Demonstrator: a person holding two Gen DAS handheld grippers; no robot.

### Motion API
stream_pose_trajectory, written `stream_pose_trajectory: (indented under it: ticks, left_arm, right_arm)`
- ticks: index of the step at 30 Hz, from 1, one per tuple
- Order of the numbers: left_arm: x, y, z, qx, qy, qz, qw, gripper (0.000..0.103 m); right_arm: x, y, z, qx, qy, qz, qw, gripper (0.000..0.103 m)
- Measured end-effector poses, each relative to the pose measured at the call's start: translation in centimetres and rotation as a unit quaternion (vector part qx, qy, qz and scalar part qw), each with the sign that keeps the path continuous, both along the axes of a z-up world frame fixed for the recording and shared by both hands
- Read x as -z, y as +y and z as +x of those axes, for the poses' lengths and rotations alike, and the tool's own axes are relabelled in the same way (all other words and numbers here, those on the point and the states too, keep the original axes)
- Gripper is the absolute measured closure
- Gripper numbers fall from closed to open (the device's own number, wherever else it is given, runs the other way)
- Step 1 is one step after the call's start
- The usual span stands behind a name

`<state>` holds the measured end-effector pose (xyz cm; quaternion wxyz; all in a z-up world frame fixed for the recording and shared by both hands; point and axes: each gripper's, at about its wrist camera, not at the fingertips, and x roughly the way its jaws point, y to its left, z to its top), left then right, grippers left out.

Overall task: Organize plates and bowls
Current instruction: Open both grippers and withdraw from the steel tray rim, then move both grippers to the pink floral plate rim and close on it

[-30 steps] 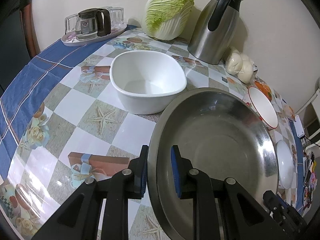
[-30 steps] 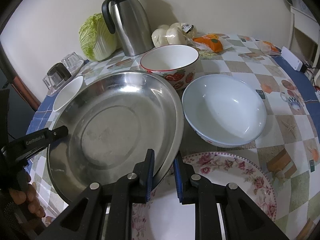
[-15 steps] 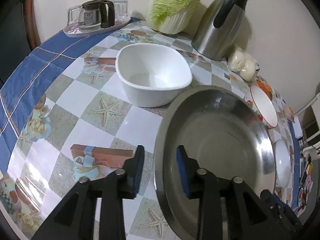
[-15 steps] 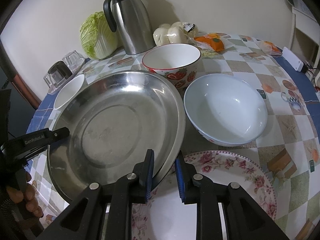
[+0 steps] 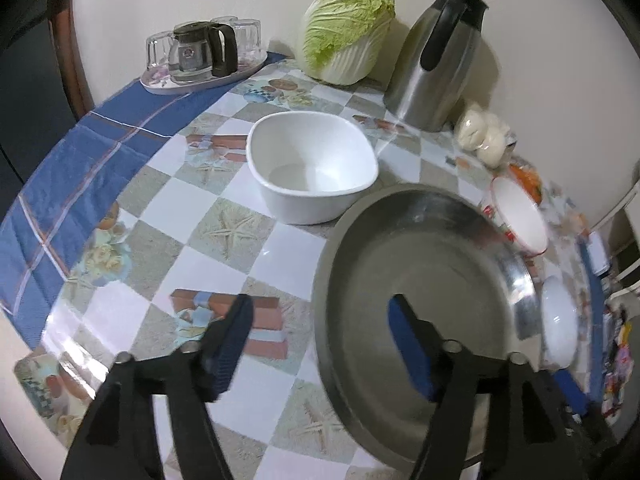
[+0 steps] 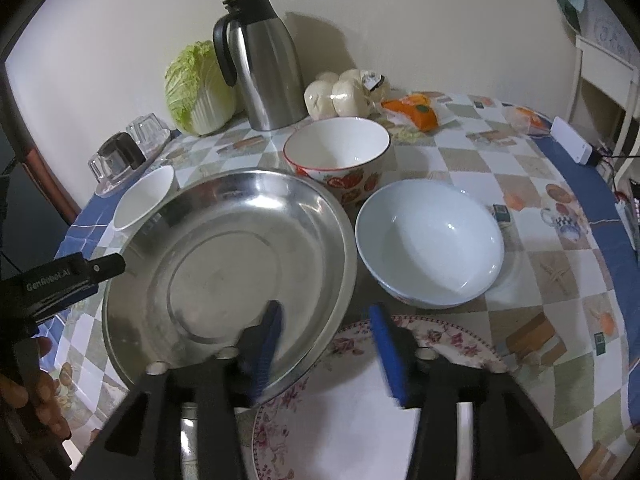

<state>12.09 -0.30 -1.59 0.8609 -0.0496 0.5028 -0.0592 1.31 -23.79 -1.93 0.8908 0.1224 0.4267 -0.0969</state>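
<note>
A: Nearest first: what are the two grippers doing with the steel pan (image 6: 224, 264)?

B: Both are letting go. The right gripper (image 6: 326, 354) has its jaws opening, the near rim of the pan between them with clear gaps on either side. The left gripper (image 5: 320, 344) is opening as well, astride the pan's opposite rim, pads off the metal

A: So the pan is down?

B: I judge it is. It sits on the checked tablecloth (image 5: 192, 264), its near edge lapping over the floral plate (image 6: 360, 420). That overlap is the thing to mind: lift each gripper clear of the rim before drawing it away, or a finger may catch the lip and tip the pan

A: And farther out?

B: Beside the pan, the pale blue bowl (image 6: 430, 240); behind it, the strawberry-patterned bowl (image 6: 336, 152); on the other side, the white square bowl (image 5: 312, 168). I would nest these by size next, taking each by its rim

A: At the wall?

B: A steel jug (image 6: 260, 72) and a cabbage (image 5: 344, 32), not part of the job
</note>
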Motion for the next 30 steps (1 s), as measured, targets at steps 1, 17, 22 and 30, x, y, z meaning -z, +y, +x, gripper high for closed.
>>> stream_pose_trajectory:
  ticks: [1,17,22,30]
  left_arm:
    - [0.0,-0.1,-0.1,0.001,0.0,0.007,1.0,0.029]
    - [0.2,-0.5,-1.0,-0.001,-0.011,0.041,0.9991,0.017]
    - [0.0,0.0,-1.6,-0.02,-0.022,0.041,0.9987,0.0]
    - [-1.0,0.6,-3.3,-0.026,-0.055,0.009,0.9981,0.0]
  right_arm:
    - [-0.1,0.0,0.0,-0.002,-0.003,0.002,1.0,0.038]
    - [-0.3,0.1,-0.5,-0.004,-0.024,-0.001,1.0,0.0]
    - [-0.4,0.2,-0.8,-0.007,-0.023,-0.007,1.0,0.0]
    - [-1.0,0.0,-2.2,0.0,-0.029,-0.013,0.999,0.0]
